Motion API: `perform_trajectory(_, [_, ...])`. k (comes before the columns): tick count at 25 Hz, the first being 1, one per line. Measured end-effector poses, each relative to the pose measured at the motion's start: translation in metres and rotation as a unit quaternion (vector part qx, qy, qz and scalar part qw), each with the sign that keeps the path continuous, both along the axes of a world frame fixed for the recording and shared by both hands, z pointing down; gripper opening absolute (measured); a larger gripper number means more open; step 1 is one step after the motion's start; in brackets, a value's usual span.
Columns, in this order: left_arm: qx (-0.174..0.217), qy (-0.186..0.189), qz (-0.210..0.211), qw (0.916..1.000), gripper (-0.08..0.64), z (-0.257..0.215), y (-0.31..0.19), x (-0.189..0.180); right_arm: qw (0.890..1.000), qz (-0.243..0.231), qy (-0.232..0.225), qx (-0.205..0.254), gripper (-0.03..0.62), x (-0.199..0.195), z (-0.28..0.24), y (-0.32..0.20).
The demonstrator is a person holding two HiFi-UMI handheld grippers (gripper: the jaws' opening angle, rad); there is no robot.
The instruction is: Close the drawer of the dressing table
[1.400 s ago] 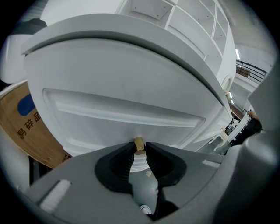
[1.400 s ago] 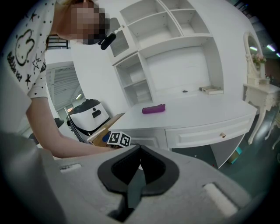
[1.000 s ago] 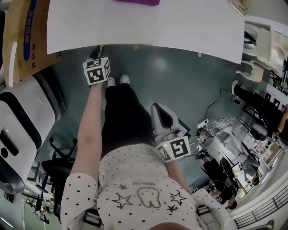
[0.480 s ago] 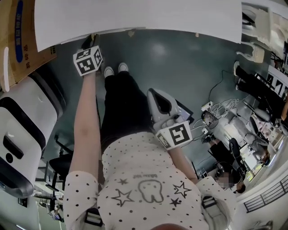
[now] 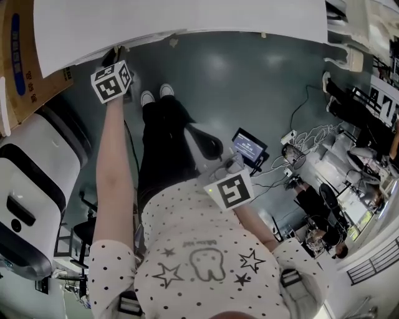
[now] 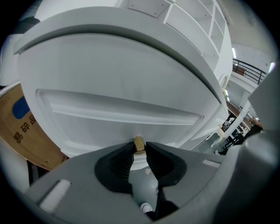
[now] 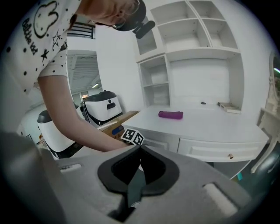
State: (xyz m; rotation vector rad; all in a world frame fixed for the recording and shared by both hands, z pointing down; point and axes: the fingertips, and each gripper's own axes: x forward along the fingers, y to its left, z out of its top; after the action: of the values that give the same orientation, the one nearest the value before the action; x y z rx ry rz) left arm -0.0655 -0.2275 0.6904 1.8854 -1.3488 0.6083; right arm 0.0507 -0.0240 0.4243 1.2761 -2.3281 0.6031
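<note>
The left gripper (image 6: 139,151) is clamped on the brass knob (image 6: 138,141) of the drawer (image 6: 118,111). The drawer front looks pushed in under the dressing table (image 7: 197,122) top, so probably only release remains. The right gripper (image 7: 139,151) hangs back, jaws together, empty.

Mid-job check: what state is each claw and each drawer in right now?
left claw: shut on the brass knob.
left drawer: looks pushed in, not jutting past the tabletop.
right drawer: shut.
right claw: shut, empty, held away from the table.
</note>
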Motion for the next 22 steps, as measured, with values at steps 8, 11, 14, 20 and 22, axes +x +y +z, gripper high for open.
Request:
perform_trajectory(8, [-0.009,-0.004,0.000,1.0000,0.094,0.000,-0.001,-0.001,1.000,-0.003,0.001,0.014,-0.006,-0.001,-0.007,0.003])
perform_trajectory(11, [-0.013,-0.004,-0.002,0.9999,0.094,-0.001,0.000,-0.001,1.000,-0.004,0.001,0.016,-0.006,-0.003,-0.008,0.007])
perform_trajectory(14, [-0.010,-0.008,0.001,0.9999,0.097,-0.003,0.002,-0.003,1.000,-0.003,0.002,0.021,-0.006,-0.005,-0.010,0.010])
perform_trajectory(20, [0.012,-0.006,0.007,0.9999,0.129,-0.021,0.004,-0.006,1.000,0.004,-0.005,0.029,-0.006,-0.002,-0.013,0.008])
perform_trajectory(22, [0.021,-0.007,0.008,0.9997,0.120,-0.029,0.009,-0.007,1.000,0.004,-0.005,0.030,-0.006,-0.001,-0.015,0.008])
